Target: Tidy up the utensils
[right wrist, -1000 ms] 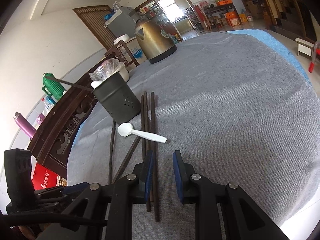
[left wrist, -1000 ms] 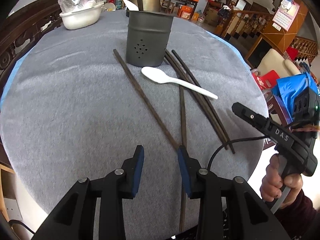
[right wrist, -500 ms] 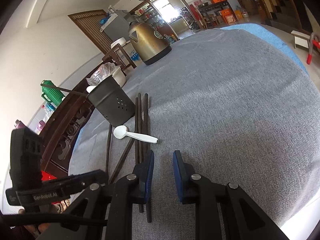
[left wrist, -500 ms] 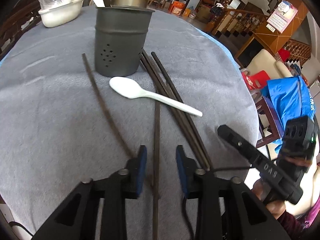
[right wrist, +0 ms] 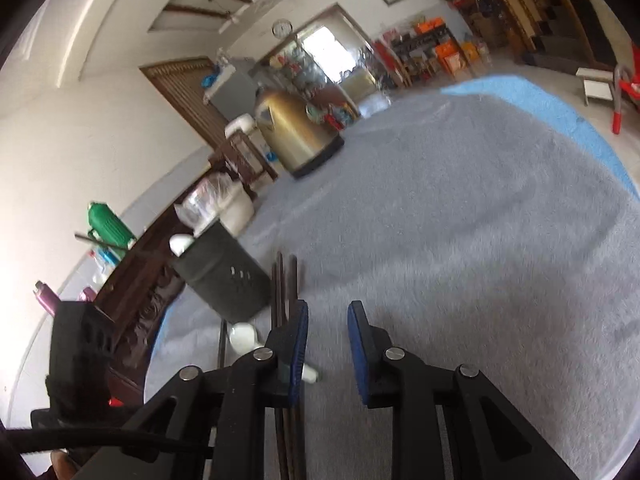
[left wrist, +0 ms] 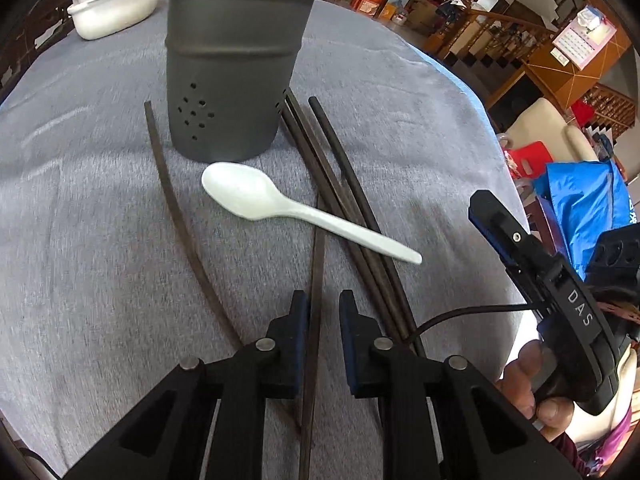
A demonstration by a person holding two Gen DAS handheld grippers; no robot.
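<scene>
Hardly begun, judging from the grey cloth [left wrist: 100, 240]. Far left: one dark chopstick [left wrist: 176, 216] lying loose. Next, grey perforated utensil holder [left wrist: 232, 80] upright, holding only a white utensil [right wrist: 181, 243] so far. In front, white plastic spoon [left wrist: 280, 210] across three chopsticks [left wrist: 352, 216]. Left gripper [left wrist: 323, 322] just been closing around a single chopstick [left wrist: 316, 300]; small gap on one side, not yet clenched. Right gripper [right wrist: 327, 338] empty, fingers narrowly apart over bare cloth. Left to do: everything on the cloth into the holder.
</scene>
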